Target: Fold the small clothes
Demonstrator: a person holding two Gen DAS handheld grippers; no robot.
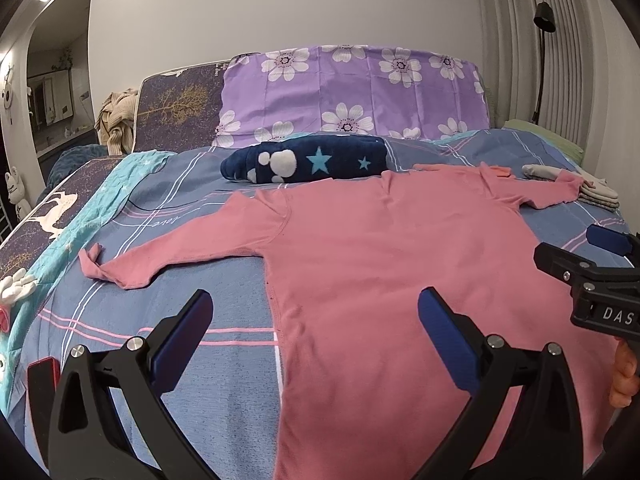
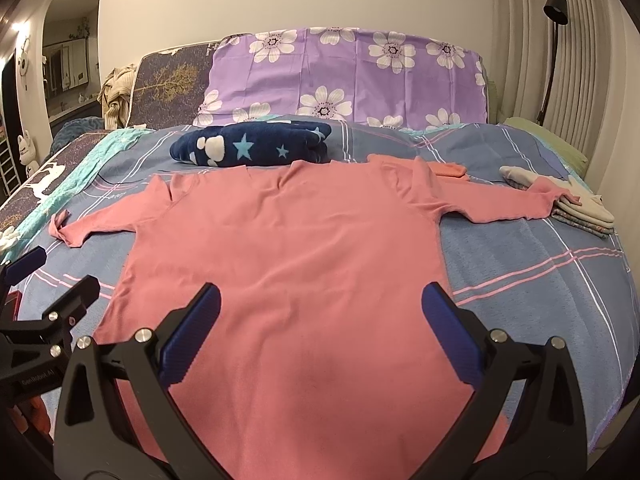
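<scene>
A pink long-sleeved shirt (image 1: 384, 264) lies flat on the bed, back up, both sleeves spread out; it also shows in the right wrist view (image 2: 288, 248). My left gripper (image 1: 316, 320) is open and empty, hovering over the shirt's lower left edge. My right gripper (image 2: 320, 312) is open and empty above the shirt's lower middle. The right gripper shows at the right edge of the left wrist view (image 1: 576, 248), and the left gripper at the left edge of the right wrist view (image 2: 56, 272).
A folded navy star blanket (image 1: 308, 160) lies beyond the collar. A stack of folded pale clothes (image 2: 576, 204) sits by the right sleeve end, with a small folded pink piece (image 2: 450, 170) nearby. A purple flowered pillow (image 1: 352, 92) stands at the headboard. The blue plaid sheet (image 2: 540, 280) covers the bed.
</scene>
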